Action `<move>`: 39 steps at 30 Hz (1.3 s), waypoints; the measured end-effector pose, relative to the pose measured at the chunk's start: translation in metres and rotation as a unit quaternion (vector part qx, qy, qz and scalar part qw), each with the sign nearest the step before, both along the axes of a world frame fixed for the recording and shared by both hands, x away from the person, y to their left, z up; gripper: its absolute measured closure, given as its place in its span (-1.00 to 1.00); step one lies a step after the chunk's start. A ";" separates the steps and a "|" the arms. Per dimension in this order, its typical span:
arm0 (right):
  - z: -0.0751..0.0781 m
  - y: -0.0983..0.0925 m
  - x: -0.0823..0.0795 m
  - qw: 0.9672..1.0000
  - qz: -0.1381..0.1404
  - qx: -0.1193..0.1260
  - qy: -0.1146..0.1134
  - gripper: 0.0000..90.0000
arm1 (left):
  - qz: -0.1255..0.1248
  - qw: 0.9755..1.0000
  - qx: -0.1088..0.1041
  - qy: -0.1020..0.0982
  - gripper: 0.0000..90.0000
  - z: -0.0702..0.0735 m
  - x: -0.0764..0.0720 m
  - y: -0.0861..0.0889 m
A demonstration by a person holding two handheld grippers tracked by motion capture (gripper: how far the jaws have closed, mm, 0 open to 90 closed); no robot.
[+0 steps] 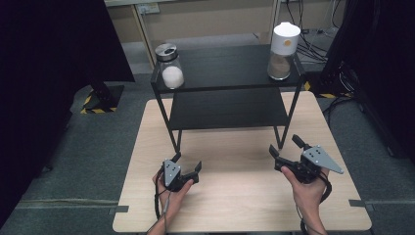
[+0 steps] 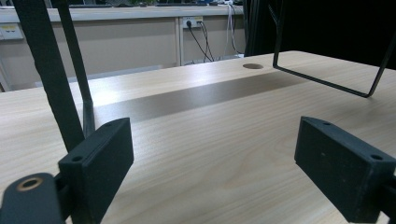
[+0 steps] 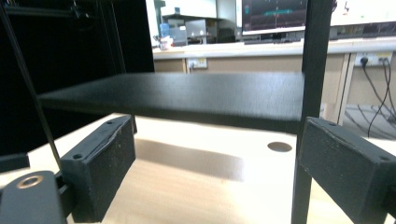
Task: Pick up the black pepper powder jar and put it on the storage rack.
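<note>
Overhead plus 2 low table-level [image 1: 147,205] views

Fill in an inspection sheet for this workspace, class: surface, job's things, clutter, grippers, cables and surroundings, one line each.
Surface: light wooden table, with a round hole in its top.
Job's things: black two-tier rack on the table; on its top shelf a glass jar of white powder at the left, and a white-lidded jar of brown powder at the right.
Clutter: nothing seen.
Grippers: left gripper and right gripper both open, holding nothing, near the rack's front legs.
Cables: one trails from each gripper; more lie on the floor behind the rack.
Surroundings: grey floor, black curtains at the sides, a counter with wall sockets.
</note>
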State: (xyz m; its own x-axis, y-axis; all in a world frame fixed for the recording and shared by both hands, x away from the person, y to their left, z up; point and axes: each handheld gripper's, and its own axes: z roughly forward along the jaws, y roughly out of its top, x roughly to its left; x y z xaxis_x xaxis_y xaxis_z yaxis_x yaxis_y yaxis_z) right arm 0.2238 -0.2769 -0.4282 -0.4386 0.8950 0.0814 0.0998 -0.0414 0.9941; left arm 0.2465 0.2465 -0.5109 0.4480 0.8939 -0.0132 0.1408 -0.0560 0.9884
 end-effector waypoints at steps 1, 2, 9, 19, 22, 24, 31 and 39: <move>-0.003 0.000 0.000 1.000 0.000 -0.001 0.003 -0.76 | 0.000 1.000 0.000 0.000 -0.75 0.000 0.000 0.000; -0.005 0.000 0.000 1.000 0.000 -0.003 0.007 -0.76 | 0.000 1.000 0.000 0.000 -0.75 0.000 0.000 0.000; -0.020 0.001 -0.002 1.000 0.003 -0.007 0.022 -0.75 | 0.000 1.000 0.000 -0.001 -0.75 0.000 0.000 0.000; -0.038 0.002 -0.004 0.999 0.006 -0.011 0.046 -0.74 | 0.000 1.000 0.000 -0.001 -0.75 0.000 0.000 0.000; -0.041 0.003 -0.005 0.999 0.007 -0.013 0.050 -0.74 | 0.000 1.000 0.000 -0.001 -0.75 0.000 0.000 0.000; -0.043 0.003 -0.005 0.998 0.006 -0.015 0.053 -0.74 | 0.000 1.000 0.000 -0.001 -0.75 0.000 0.000 0.000; -0.050 0.003 -0.007 0.998 0.006 -0.017 0.062 -0.74 | 0.000 1.000 0.000 -0.001 -0.75 0.000 0.000 0.000; -0.054 0.002 -0.009 0.997 0.007 -0.022 0.068 -0.74 | 0.000 1.000 0.000 0.000 -0.75 0.000 0.000 0.000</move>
State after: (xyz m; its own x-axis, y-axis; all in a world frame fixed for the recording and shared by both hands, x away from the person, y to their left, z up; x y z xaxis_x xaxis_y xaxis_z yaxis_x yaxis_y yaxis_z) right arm 0.2144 -0.2747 -0.4826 -0.4380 0.8933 0.1008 0.2339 0.0050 0.9723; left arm 0.2462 0.2464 -0.5110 0.4488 0.8935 -0.0136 0.1407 -0.0556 0.9885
